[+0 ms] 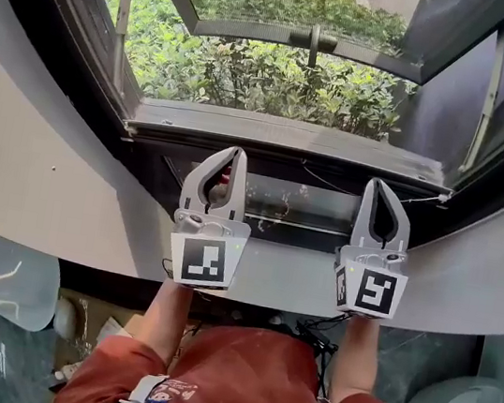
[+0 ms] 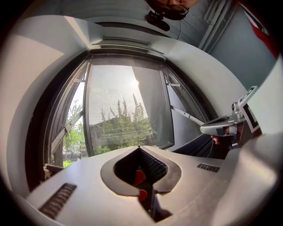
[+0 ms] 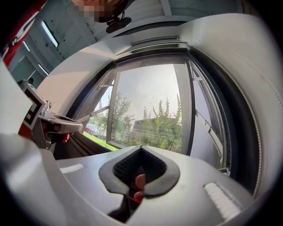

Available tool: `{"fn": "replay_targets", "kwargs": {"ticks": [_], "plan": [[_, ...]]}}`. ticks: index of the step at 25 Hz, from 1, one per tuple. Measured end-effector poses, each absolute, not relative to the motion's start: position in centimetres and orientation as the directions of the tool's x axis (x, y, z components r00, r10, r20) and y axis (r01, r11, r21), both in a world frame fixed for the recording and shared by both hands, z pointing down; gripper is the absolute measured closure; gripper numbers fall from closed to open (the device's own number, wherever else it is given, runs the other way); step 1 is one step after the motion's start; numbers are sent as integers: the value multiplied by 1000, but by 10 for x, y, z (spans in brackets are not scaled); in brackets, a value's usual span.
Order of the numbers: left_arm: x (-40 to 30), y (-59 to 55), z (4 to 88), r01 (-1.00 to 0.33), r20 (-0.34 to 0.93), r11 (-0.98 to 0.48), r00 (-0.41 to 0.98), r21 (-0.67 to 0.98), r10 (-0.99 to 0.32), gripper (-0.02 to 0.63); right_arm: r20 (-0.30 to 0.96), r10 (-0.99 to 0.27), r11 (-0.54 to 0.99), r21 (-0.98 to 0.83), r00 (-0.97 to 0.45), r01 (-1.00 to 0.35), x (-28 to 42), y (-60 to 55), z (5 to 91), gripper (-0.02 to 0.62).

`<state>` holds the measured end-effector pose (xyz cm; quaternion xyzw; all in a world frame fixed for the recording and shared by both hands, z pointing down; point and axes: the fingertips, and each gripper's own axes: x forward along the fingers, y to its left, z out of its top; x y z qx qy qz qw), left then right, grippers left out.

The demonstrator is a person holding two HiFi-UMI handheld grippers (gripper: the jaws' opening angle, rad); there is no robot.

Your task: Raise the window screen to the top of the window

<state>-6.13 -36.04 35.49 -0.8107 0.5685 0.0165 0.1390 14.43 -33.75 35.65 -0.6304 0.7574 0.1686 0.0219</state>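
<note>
Both claws are held side by side just inside the window (image 1: 70,34), in front of its lower edge and pointing toward it. The left claw (image 1: 238,153) is fully closed with nothing between its jaws. The right claw (image 1: 376,183) is likewise closed and empty. The window screen (image 2: 112,110) covers the window's opening, its mesh reaching down toward the window's bottom edge.

You wore a red short-sleeved shirt (image 1: 243,375) with pale shoulder straps (image 1: 138,394). Your left gripper (image 1: 237,153) and right gripper (image 1: 380,183) were pale grey, each marked with black-and-white squares.
</note>
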Motion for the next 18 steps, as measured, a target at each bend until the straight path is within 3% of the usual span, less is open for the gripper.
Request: {"fn": "replay_targets", "kwargs": {"ticks": [5,8,9,18], "plan": [[-53,-364,366,-874,-118,-323,387,-363,-915,600,-201,-935,218,320,-291,-922,138,-341,362,584],[-48,-367,376,-818,-71,-340,417,-464,-906,559,-149,-924,269,396,-351,-878,130,-343,367,576],[-47,-368,380,-796,-61,-344,428,-498,-902,548,-117,-922,288,427,-369,-857,126,-343,370,505],[-48,-378,411,-507,99,-338,441,-793,-892,492,161,-924,336,777,-348,-532,122,-354,417,436]]}}
